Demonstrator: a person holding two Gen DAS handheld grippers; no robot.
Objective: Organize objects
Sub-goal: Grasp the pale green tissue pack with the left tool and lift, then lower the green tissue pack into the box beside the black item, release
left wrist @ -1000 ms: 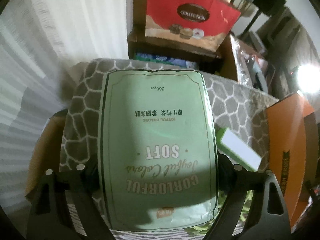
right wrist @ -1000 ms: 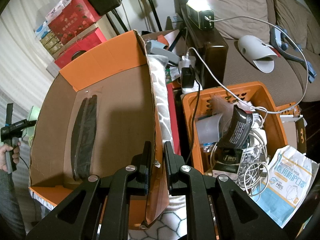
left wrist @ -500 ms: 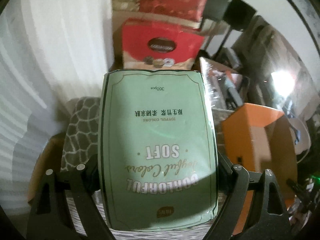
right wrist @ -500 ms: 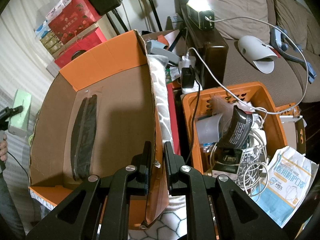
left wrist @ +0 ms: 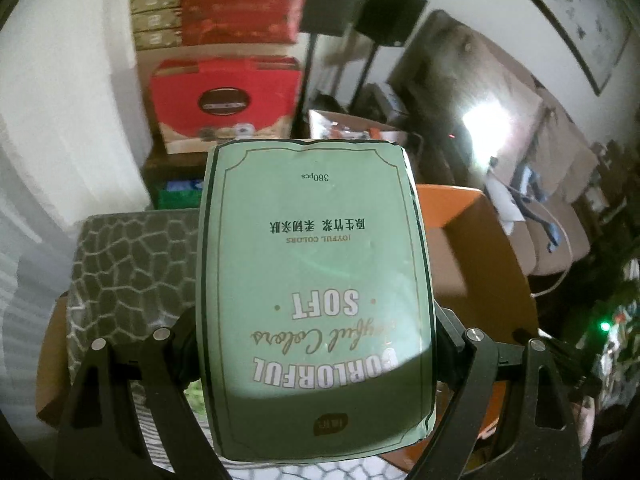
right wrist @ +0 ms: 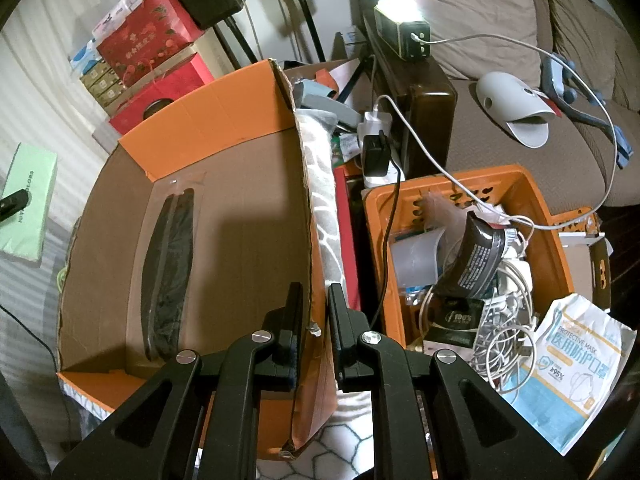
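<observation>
A pale green soft pack of tissues (left wrist: 316, 296) is clamped by its two long sides between the wide-set fingers of the left gripper (left wrist: 316, 344), and it is held in the air above a grey blanket with a pale cell pattern (left wrist: 132, 268). The side wall of a large orange cardboard box (right wrist: 224, 216) is pinched between the narrow-set fingers of the right gripper (right wrist: 314, 320). An orange plastic crate filled with cables (right wrist: 536, 200) is seen just beside this box.

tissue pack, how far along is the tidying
Done: a black packaged item already lies in the orange cardboard box. In hand: the left gripper holds the green tissue pack; the right gripper clamps the box's wall. Left: putting the pack away.
</observation>
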